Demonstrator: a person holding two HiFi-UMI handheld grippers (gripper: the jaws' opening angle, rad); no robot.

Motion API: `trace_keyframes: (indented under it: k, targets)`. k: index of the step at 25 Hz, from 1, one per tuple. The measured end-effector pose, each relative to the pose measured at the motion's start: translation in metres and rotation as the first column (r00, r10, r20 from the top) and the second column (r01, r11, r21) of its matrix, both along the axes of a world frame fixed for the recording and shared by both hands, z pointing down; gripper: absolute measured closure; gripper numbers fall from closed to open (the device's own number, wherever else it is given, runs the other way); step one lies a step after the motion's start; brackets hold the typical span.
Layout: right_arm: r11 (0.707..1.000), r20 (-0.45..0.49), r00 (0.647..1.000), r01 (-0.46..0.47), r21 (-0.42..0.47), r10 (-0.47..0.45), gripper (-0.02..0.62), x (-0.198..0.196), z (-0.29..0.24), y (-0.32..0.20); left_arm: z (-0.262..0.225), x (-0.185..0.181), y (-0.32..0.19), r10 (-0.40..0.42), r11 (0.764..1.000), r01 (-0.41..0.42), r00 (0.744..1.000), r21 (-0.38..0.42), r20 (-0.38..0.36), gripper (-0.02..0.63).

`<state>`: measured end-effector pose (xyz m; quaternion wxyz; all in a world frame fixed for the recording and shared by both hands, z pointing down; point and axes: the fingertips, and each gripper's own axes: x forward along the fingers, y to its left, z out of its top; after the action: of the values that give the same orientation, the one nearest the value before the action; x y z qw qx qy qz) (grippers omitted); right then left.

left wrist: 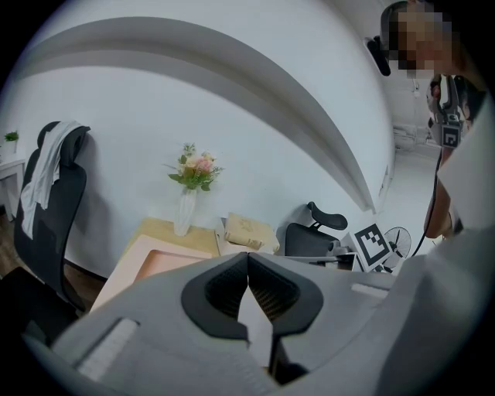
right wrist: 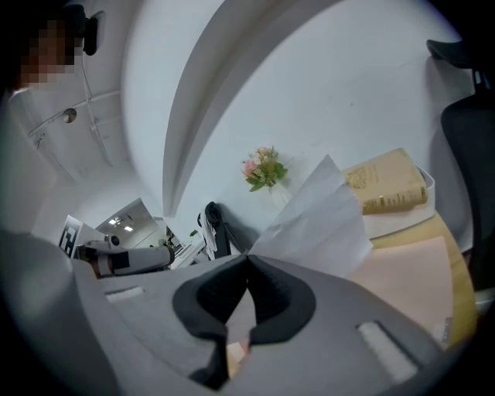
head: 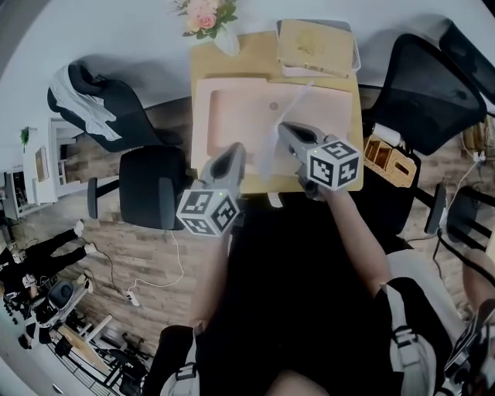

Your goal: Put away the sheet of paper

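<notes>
Nearest, the left gripper (left wrist: 247,257) is seen clenched, tips meeting, nothing caught between them; it is held low over the near edge of the desk (head: 224,58). Just beside it, the right gripper (right wrist: 247,255) is clamped on the near edge of the sheet of paper (right wrist: 317,216), so the sheet is grasped, not lying flat. The paper is lifted off the surface and stands up and away from the jaws, slightly curled, above the pink pad (head: 232,116) that covers most of the desk. Further back, a tan book (head: 313,46) is seen resting in a white tray (head: 354,62) at the far right corner, and a vase of flowers (head: 209,19) at the far edge. Step judged: carry phase, sheet picked up but not yet stowed. Destination cannot be told for sure; the pink pad or the tray by the book is likely. Next move calls for the sheet to be brought down flat over its place and only then released, with the free gripper used to steady the floppy far end.
</notes>
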<state>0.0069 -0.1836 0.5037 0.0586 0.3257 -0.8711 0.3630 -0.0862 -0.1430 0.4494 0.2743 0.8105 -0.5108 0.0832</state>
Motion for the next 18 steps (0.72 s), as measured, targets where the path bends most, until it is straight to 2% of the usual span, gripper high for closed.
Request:
trace_keyframes:
  k: [7,12,18]
  targets:
    - [0.992,-0.027,0.998,-0.066,-0.110,0.064,0.592,0.043,0.039,0.005,0.007,0.006,-0.004,0.017,1.000,-0.017,1.000,-0.017,-0.012,0.597]
    - [0.971,-0.098,0.990,-0.120,-0.209,0.101,0.592,0.079,0.088,0.012,0.010,0.003,-0.009,0.014,1.000,-0.014,1.000,-0.021,-0.012,0.597]
    - [0.943,-0.186,0.980,-0.126,-0.308,0.070,0.592,0.103,0.136,0.019,0.011,-0.003,-0.011,0.008,1.000,-0.008,1.000,-0.026,-0.008,0.597]
